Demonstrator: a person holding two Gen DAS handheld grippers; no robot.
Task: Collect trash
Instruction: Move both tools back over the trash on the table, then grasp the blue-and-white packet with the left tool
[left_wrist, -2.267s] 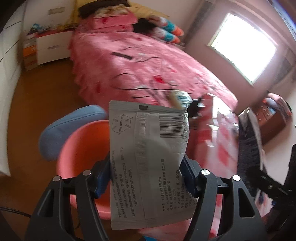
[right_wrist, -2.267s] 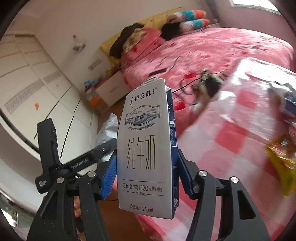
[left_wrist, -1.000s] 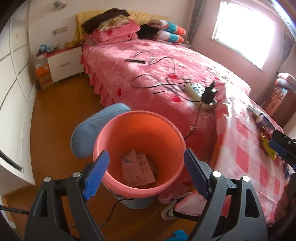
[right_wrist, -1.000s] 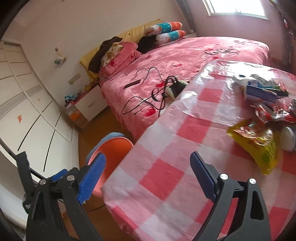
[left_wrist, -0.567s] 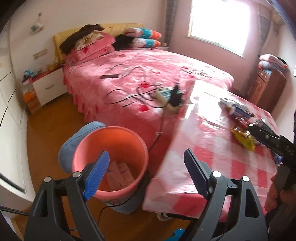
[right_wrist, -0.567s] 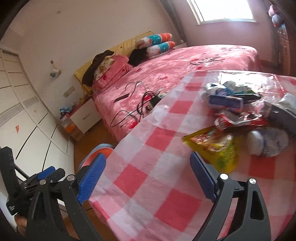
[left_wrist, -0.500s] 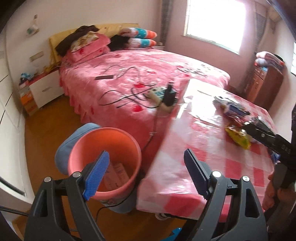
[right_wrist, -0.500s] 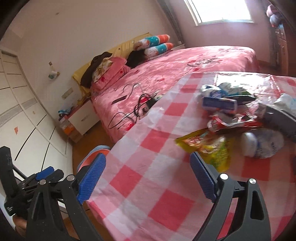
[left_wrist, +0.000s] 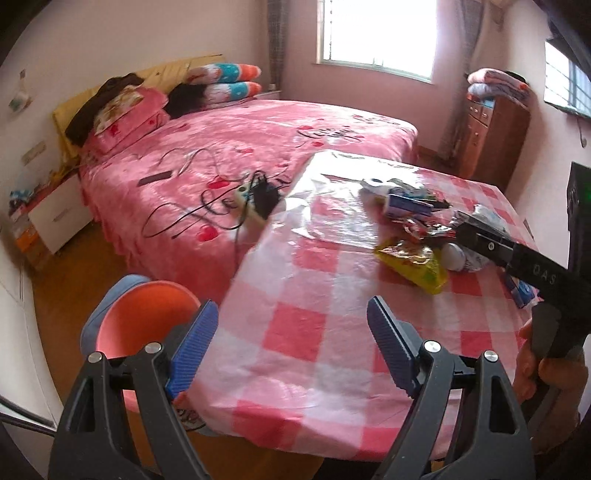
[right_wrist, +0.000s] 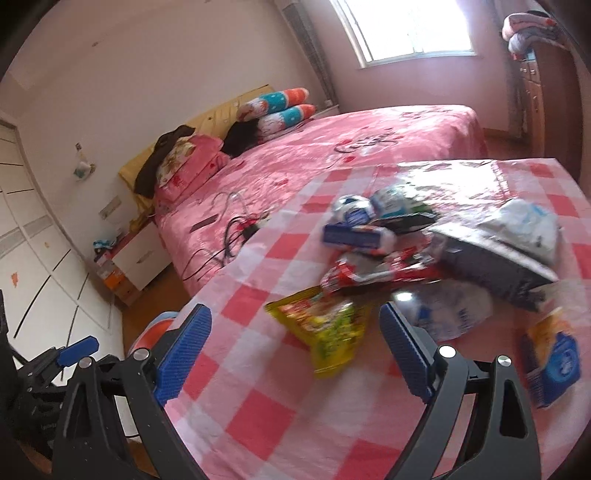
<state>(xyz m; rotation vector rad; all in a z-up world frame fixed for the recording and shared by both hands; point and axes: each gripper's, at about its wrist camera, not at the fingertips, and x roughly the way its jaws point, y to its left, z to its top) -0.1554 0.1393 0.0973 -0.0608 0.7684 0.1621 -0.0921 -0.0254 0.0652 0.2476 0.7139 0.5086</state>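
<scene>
Left wrist view: the left gripper (left_wrist: 291, 345) hangs with its jaws spread wide and nothing between them, over the near edge of the surface (left_wrist: 295, 332). At far left the salmon-pink plastic bucket (left_wrist: 144, 317) stands on the floor just beside the surface. The surface wears a pink-and-white checked cloth under a glossy, wrinkled clear sheet.

The trash lies in a loose heap toward the far right of the surface: a crinkly yellow snack bag (left_wrist: 413, 264) nearest, a red foil wrapper (right_wrist: 373, 271) behind it, then a blue-and-white carton (right_wrist: 354, 232) and a crumpled white plastic bag (right_wrist: 528, 225) draped over a dark flat box (right_wrist: 491, 264). A small blue-and-orange pack (right_wrist: 552, 356) sits apart at the right edge.

In the right wrist view the right gripper (right_wrist: 295, 354) is likewise open and empty, with the yellow bag just ahead of its blue ribbed pads (right_wrist: 184, 341).

The step seems to be reaching for the next piece. The yellow bag looks the easiest: thin, soft film, best pinched at a raised fold or corner, since flat film on a slick sheet may slide away. Lifting straight up should avoid dragging the neighbouring wrappers.
</scene>
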